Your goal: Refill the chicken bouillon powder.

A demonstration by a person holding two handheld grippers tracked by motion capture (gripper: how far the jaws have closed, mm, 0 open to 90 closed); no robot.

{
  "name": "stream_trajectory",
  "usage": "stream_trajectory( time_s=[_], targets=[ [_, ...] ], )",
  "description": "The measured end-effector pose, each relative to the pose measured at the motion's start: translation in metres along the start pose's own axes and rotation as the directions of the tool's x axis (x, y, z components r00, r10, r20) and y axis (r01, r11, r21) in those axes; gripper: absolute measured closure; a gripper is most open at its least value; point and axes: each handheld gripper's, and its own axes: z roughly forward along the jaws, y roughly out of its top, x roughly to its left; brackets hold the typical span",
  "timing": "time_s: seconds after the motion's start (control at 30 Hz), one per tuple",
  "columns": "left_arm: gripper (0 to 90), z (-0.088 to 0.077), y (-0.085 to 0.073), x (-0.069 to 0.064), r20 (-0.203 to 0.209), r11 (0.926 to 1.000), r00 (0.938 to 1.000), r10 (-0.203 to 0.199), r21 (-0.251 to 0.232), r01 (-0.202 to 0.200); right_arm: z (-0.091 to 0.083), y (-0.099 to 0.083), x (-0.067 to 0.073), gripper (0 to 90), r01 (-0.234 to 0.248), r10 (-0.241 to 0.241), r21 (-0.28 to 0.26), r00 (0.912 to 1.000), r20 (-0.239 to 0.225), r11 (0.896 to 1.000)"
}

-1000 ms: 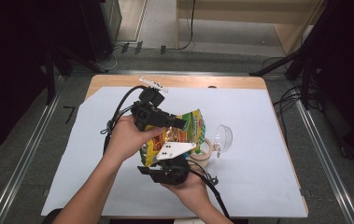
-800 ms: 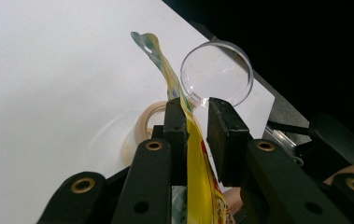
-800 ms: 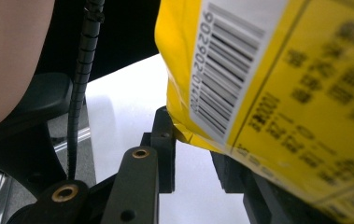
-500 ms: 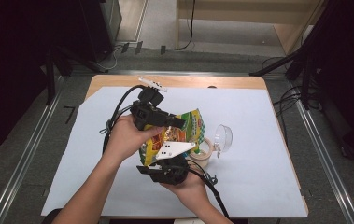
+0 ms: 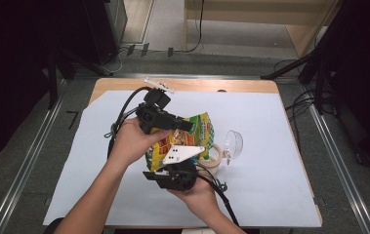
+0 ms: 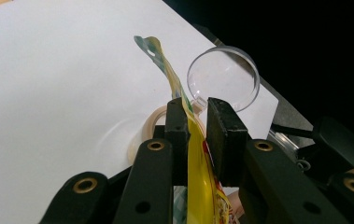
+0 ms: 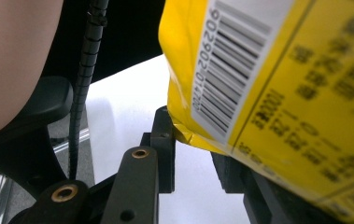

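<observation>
A yellow snack bag (image 5: 195, 136) is held up above the white table between both grippers. My left gripper (image 5: 183, 126) comes in from the left and is shut on the bag's upper edge. In the left gripper view its jaws (image 6: 195, 126) pinch the thin yellow bag (image 6: 198, 172) between the pads. My right gripper (image 5: 170, 166), with a grey three-cornered plate (image 5: 180, 153) on top, sits below the bag. In the right gripper view the bag's barcoded bottom corner (image 7: 258, 84) lies between the jaws of this gripper (image 7: 193, 154), which is shut on it; the bag hides the right-hand jaw.
A roll of tape (image 5: 213, 157) lies flat on the white paper (image 5: 270, 161) just right of the bag. A clear round plastic container (image 5: 232, 144) lies on its side beside it. A white clip-like piece (image 5: 159, 86) rests near the table's far edge.
</observation>
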Motion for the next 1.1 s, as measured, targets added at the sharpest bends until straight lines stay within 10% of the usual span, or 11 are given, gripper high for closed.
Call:
stream_trajectory(
  time_s=[1.1],
  targets=[
    [79.0, 0.006, 0.008, 0.011, 0.021, 0.9988, 0.9989, -0.041, 0.026, 0.040, 0.000, 0.003, -0.004, 72.9, -0.020, 0.020, 0.011, 0.9998, 0.009, 1.000]
  ],
)
